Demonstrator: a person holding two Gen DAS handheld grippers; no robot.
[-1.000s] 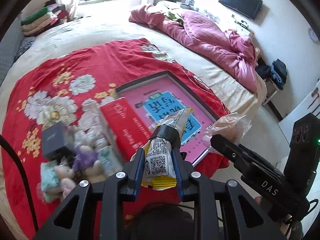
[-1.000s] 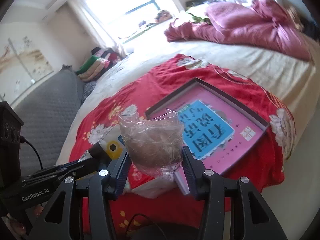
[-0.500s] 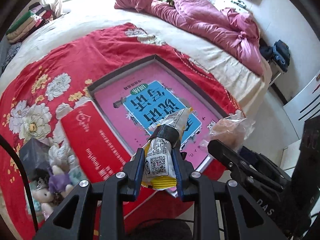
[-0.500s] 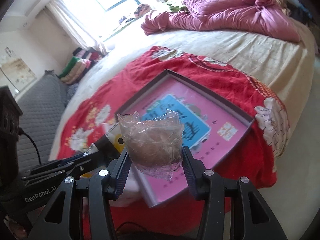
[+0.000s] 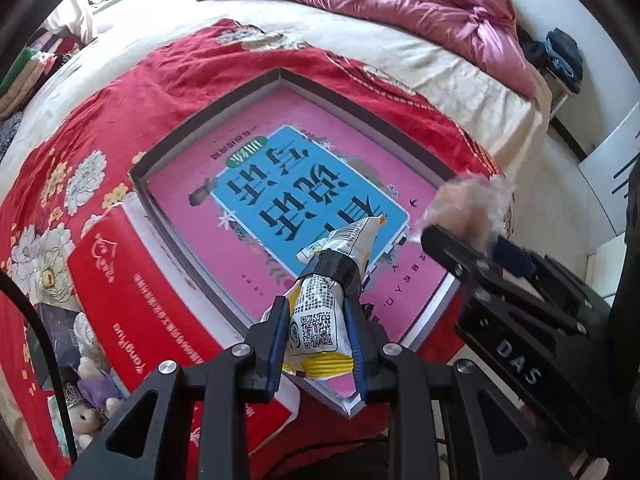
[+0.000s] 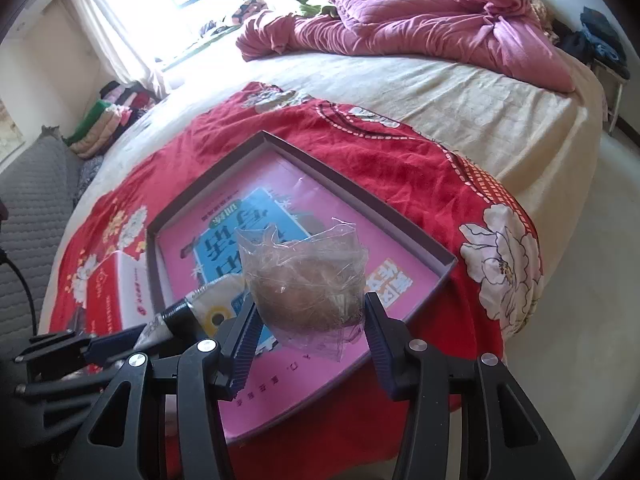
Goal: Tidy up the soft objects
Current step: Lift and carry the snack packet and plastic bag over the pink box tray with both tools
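Observation:
My left gripper [image 5: 318, 330] is shut on a yellow and white snack packet [image 5: 320, 312] with a black band and a QR code. It hangs over the near corner of a shallow grey-rimmed tray [image 5: 212, 124] that holds a pink and blue book [image 5: 296, 196]. My right gripper [image 6: 306, 312] is shut on a clear plastic bag with a brown fluffy thing inside [image 6: 304, 280], also above the tray [image 6: 360, 196]. In the left wrist view the right gripper [image 5: 460, 228] and its clear plastic bag [image 5: 468, 204] show at the right. The left packet [image 6: 216, 308] appears at the lower left of the right wrist view.
The tray lies on a red flowered cloth [image 5: 100, 112] over a cream bed. A red box [image 5: 132, 292] sits left of the tray, with small plush toys [image 5: 92, 396] and a dark box [image 5: 56, 328] beyond it. A pink quilt [image 6: 420, 28] is bunched at the bed's far side.
Both grippers have moved forward and down over the tray with their loads still held. The tray now fills more of each view, and the plush toys have slid toward the lower left.

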